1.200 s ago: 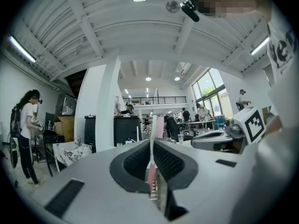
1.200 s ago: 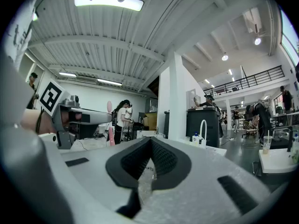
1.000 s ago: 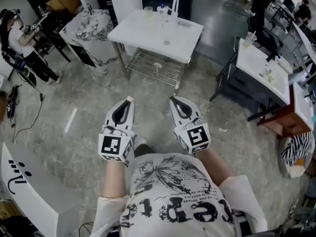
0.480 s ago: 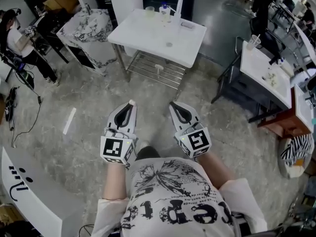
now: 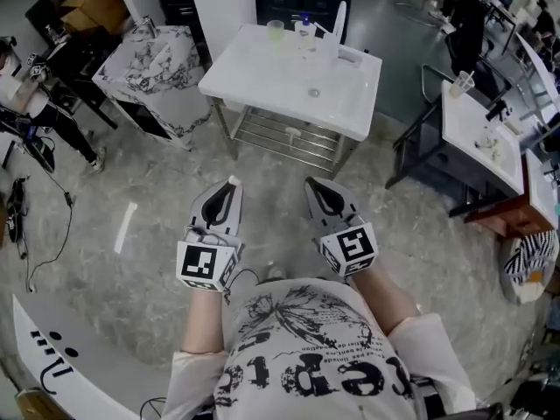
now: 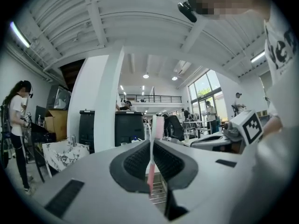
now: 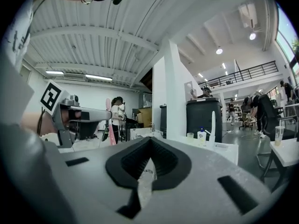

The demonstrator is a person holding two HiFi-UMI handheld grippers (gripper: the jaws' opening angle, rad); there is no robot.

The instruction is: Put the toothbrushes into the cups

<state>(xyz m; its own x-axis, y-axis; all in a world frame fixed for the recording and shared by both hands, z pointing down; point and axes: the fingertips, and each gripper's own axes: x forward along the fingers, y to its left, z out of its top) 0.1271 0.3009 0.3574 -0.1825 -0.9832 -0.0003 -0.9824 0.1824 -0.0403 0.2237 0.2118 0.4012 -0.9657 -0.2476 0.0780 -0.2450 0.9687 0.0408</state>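
My left gripper (image 5: 229,184) points level ahead and is shut on a pink toothbrush (image 6: 151,164) that stands upright between its pads. Beside it, my right gripper (image 5: 312,182) is shut on a pale, see-through toothbrush (image 7: 144,186). Ahead stands a white table (image 5: 262,75). At its far edge are a greenish cup (image 5: 276,30) and a small clear bottle (image 5: 304,30) with a blue top. The right gripper view shows the same cup (image 7: 189,136) and, at the left, the left gripper (image 7: 108,115) with the pink brush. Both grippers are over the floor, well short of the table.
A tall white tap (image 5: 339,17) rises by the cup, and a wire shelf (image 5: 289,134) sits under the table. A marble-patterned stand (image 5: 149,59) is at the left, white desks (image 5: 477,134) and a dark chair (image 5: 420,143) at the right, a person (image 5: 26,94) far left.
The white table has come nearer and shifted right in the head view as both grippers travel forward together. Both keep hold of their toothbrushes.
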